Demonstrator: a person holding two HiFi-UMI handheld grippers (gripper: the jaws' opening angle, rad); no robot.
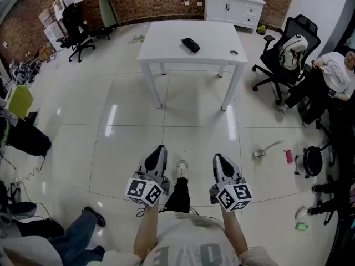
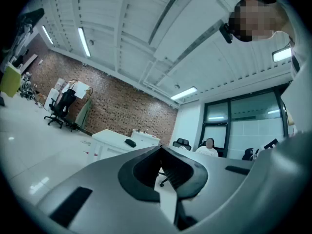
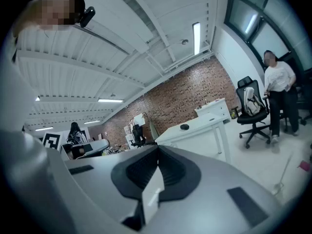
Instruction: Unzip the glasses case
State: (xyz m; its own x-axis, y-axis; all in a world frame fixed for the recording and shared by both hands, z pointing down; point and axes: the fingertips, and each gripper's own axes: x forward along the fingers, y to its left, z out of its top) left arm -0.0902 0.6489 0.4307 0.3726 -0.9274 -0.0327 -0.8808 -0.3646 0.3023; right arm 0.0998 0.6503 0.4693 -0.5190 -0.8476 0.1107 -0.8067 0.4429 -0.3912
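Case dark, small, on white table, upper centre of frame, well apart from me; my left claw, right claw both clenched, empty, bottom centre; I judge case light, stiff shell, can slide; pin body, pinch zip pull; pull too small to see.

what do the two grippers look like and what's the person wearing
Both the left gripper and right gripper have smooth grey tapered shells with black ribbed pads, each carrying a white cube of black square markers. The person wears a pale T-shirt.
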